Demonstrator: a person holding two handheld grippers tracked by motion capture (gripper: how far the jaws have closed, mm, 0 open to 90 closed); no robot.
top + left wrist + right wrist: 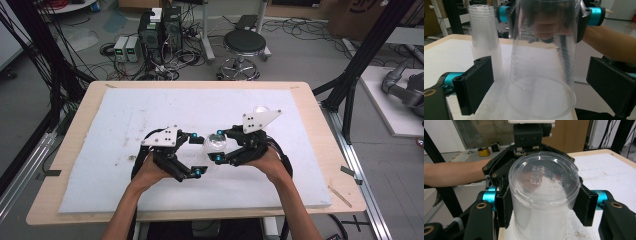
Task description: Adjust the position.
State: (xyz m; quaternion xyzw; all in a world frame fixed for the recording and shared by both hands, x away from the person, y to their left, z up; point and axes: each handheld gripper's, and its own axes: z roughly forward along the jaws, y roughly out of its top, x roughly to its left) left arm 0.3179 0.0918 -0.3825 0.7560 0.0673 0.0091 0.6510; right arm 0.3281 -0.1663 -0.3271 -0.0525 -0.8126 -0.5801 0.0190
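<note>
High view: mid-table, the right gripper point(218, 145) clamps a clear cup point(216, 142) by its sides, base turned toward the left gripper point(196, 156), whose jaws gape just beside it, apparently ready to receive it. Cup stack point(484, 37) stands far right.

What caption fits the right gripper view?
Right claw grips an upturned clear plastic cup above the white foam mat.

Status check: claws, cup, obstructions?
Right claw shut on clear cup. Left claw open around its rim, pads apart. Cup stack beside, nothing blocking.
</note>
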